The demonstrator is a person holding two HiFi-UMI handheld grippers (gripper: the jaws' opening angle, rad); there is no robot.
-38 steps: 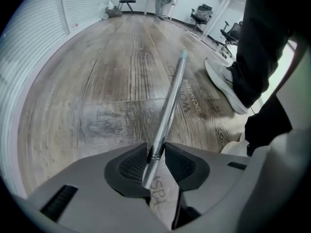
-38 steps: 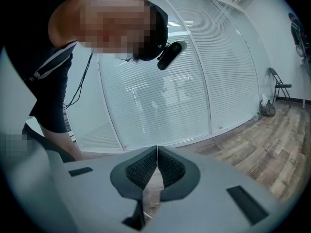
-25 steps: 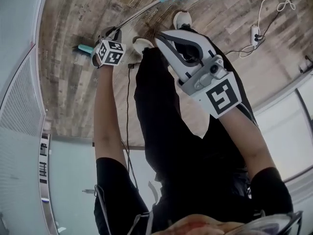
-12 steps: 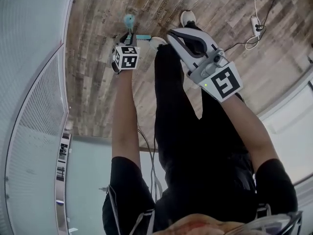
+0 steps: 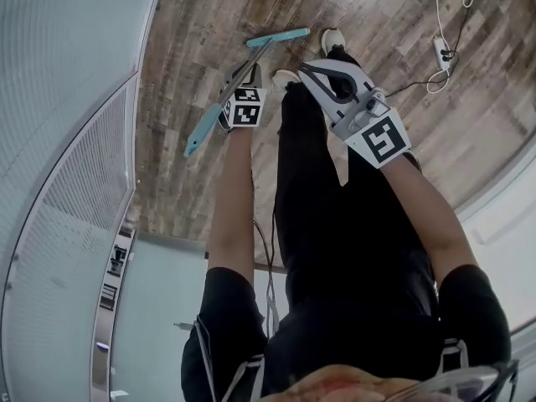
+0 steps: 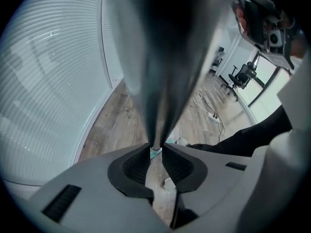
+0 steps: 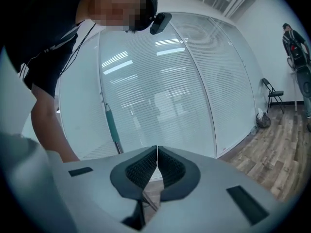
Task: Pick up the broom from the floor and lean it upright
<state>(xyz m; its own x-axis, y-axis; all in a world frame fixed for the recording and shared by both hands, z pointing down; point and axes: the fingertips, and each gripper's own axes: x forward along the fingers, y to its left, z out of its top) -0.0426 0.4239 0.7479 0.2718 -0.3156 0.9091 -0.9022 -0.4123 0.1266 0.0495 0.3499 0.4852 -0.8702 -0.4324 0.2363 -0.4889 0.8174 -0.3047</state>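
**Broom slanted in the left tongs' pinch**

Black-and-white square patterns mark the cube on the left tool and the cube on the right.

The broom lies on a slant. In the head view its teal head points away, down toward the wood-plank floor beside the person's white shoes. Its grey shaft runs back toward the camera to a teal grip on the side of the glass wall. Whether the head touches the floor cannot be told.

The left tongs have just been closing and now pinch the shaft, which looms up blurred in the left gripper view. The right tongs are pressed together with nothing between them, held level near the person's black-trousered legs.

The glass wall is frosted with fine horizontal stripes. A white power strip with its cable lies on the planks. An office chair stands by a window and a folding chair by a white wall.
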